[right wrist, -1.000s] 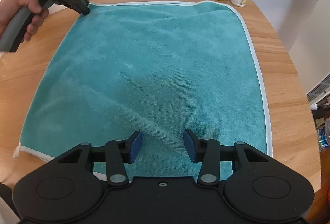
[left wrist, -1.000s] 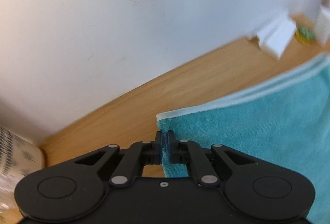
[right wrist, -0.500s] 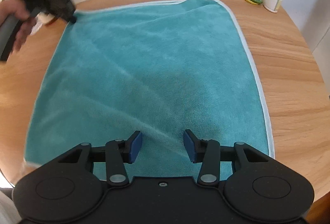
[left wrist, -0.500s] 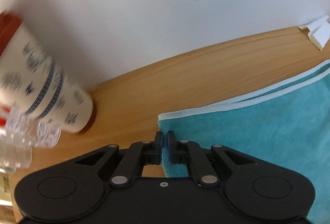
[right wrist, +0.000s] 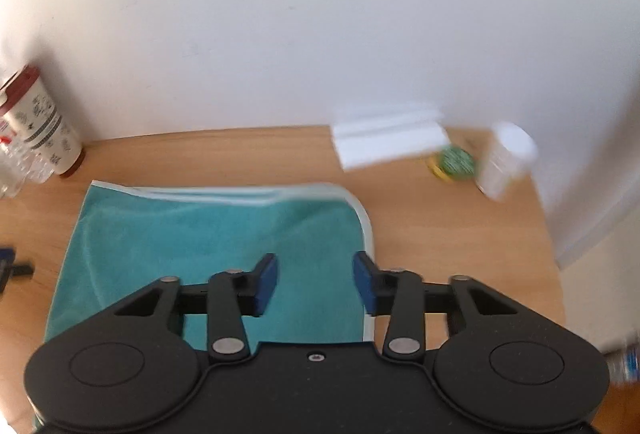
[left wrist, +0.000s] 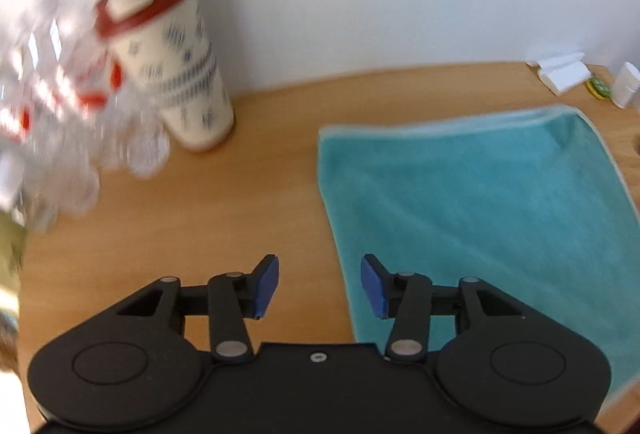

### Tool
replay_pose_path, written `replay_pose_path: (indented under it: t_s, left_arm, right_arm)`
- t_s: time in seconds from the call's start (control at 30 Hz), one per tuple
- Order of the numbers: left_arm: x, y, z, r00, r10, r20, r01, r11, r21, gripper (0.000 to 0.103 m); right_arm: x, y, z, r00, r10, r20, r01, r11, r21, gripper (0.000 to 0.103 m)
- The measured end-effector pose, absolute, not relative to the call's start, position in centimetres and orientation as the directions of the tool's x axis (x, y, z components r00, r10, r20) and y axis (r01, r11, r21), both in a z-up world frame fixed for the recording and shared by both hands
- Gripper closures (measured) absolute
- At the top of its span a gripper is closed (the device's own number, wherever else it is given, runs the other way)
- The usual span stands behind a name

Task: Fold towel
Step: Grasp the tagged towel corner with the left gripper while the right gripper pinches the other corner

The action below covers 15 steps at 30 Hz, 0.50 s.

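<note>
A teal towel (left wrist: pixel 480 202) with a pale hem lies on the round wooden table (left wrist: pixel 224 218), folded over so two hemmed edges run along its far side (right wrist: pixel 224 196). My left gripper (left wrist: pixel 319 284) is open above the towel's left edge, nothing between its blue pads. My right gripper (right wrist: pixel 315 281) is open too, hovering over the towel (right wrist: pixel 208 246) near its right hem, with nothing held. A dark bit of the left gripper shows at the left border of the right wrist view.
A cream tumbler (left wrist: pixel 176 74) with a red lid and blurred clear bottles (left wrist: pixel 52 122) stand at the far left. White folded paper (right wrist: pixel 388 144), a green-yellow disc (right wrist: pixel 456 162) and a white jar (right wrist: pixel 506 162) sit at the far right. A white wall rises behind the table.
My left gripper let go of the towel's corner, opened and pulled back. The right gripper stayed open and swung to face the far hem and the wall.
</note>
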<state>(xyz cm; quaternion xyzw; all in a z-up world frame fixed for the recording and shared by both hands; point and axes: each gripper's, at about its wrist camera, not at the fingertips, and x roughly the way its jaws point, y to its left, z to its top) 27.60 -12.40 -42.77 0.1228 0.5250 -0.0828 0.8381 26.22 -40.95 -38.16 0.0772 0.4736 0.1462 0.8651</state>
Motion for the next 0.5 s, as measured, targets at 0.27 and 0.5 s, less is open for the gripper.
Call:
replay_pose_path:
  t_s: [0.27,0.5]
  left_arm:
    - [21.4,-13.3,-45.9,0.32,0.063,-0.945,0.163,0.979,0.121,0.055]
    - [19.6,-14.8,-46.6,0.304,0.1,-0.947,0.17,0.973,0.157,0.067]
  right_arm:
    - [32.3,-38.7,-41.4,0.416,0.412,-0.811,-0.313,0.902,0.298,0.082]
    - [34.0,-35.7,-42.9,0.392,0.359,-0.847,-0.343,0.911,0.227,0.09]
